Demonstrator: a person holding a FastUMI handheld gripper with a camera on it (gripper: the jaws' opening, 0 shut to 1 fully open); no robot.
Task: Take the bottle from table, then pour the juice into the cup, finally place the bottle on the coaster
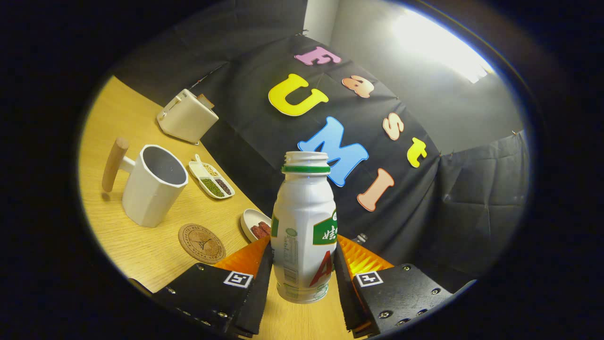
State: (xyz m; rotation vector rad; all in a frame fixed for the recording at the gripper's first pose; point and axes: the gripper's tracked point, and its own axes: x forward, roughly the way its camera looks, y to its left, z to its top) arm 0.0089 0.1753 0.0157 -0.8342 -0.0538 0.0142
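Aloft, tongs (303, 278) clamped on uncapped bottle (304, 226), cup (153, 186) and coaster (202, 243) apart near table (141, 255) edge.

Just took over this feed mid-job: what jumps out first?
The white bottle stands out first, uncapped and clamped between the gripper fingers, lifted and tilted relative to the table. Off to the fingers' left stands a white cup with a wooden handle, empty as far as can be seen, and the round coaster lies between it and the fingers.

A cream toaster (187, 117) stands at the desk's (141, 250) far edge, near a divided tray of beans (211, 180) and a small dish of red fruit (255, 225).
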